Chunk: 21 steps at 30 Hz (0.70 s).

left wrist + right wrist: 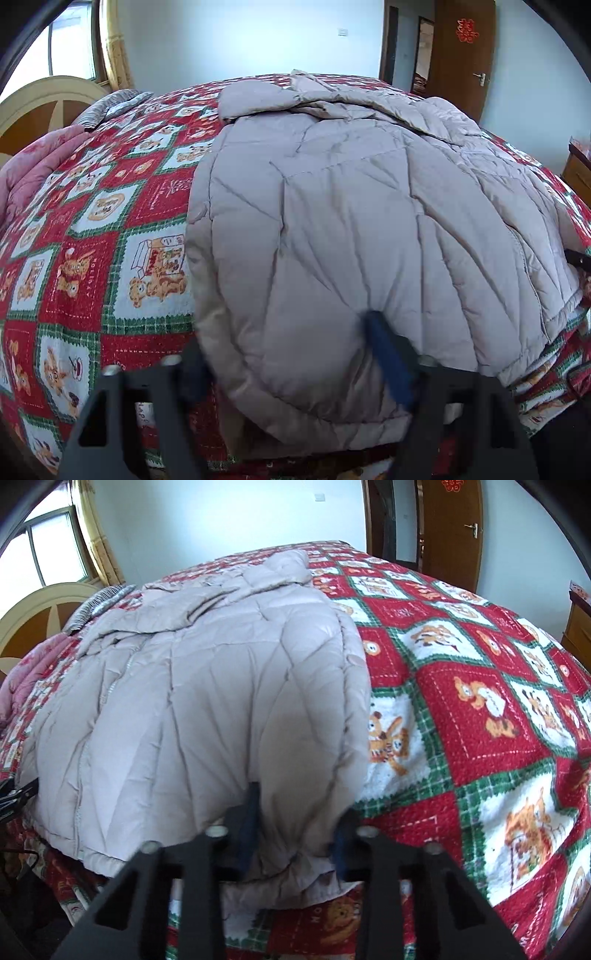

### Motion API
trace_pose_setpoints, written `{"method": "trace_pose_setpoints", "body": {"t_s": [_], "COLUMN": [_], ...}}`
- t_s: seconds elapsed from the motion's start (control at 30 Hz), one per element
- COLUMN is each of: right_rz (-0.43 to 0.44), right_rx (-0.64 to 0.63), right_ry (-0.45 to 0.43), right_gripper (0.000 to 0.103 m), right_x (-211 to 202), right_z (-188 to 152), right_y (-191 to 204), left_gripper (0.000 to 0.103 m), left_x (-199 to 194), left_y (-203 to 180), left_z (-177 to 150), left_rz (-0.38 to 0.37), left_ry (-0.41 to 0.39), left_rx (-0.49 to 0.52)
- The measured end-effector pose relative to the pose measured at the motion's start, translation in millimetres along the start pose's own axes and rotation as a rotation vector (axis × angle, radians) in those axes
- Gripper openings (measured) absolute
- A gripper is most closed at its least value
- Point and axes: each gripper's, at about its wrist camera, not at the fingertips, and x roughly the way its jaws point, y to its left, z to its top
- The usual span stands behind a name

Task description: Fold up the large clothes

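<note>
A large beige quilted down coat [351, 206] lies spread on the bed, collar end far, hem near. In the left wrist view my left gripper [291, 354] straddles the coat's near left hem corner, with the puffy fabric bunched between its fingers [388, 358]. In the right wrist view the coat [207, 686] fills the left half. My right gripper [295, 830] straddles the near right hem corner, fabric bulging between its fingers [247, 823]. Both sets of jaws stand wide, pressed against the padding.
The bed carries a red, green and white bear-print blanket [110, 236], also in the right wrist view [480, 709]. A pink quilt [33, 166] and the headboard [40, 107] are at far left. A wooden door [450, 528] is behind.
</note>
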Motion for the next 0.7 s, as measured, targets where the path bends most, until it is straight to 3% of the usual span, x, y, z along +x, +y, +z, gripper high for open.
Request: {"method": "trace_pose_setpoints", "body": {"t_s": [0.07,0.17,0.47,0.57,0.7], "right_rz": [0.017,0.065,0.178,0.208,0.237], "right_rx": [0.001,0.032,0.074,0.074,0.066], "right_ry": [-0.011,-0.025,-0.161,-0.236,-0.338], "right_gripper": [0.019,0.016,0.013,0.013,0.012], "right_x": [-3.3,-10.4,-71.8,-105.6,-145.9], "right_z": [1.1,3.2,13.7,20.1,31.0], "right_y": [1.0,-2.6,-7.4,-5.2,-3.3], "left_gripper": [0.037,0.017,0.012,0.011,0.011], "left_x": [-3.4,-13.2,-101.0,-136.4,-172.7], "left_y": [-2.9,-1.8,13.5,20.0,26.9], "left_z": [1.7,6.8,38.9,49.0,62.7], "left_rz": [0.0,-0.004,-0.098,-0.172,-0.191], "left_ry": [-0.007,-0.03,-0.232,-0.289,-0.379], "left_rx": [0.024,0.037,0.022,-0.004,-0.008]}}
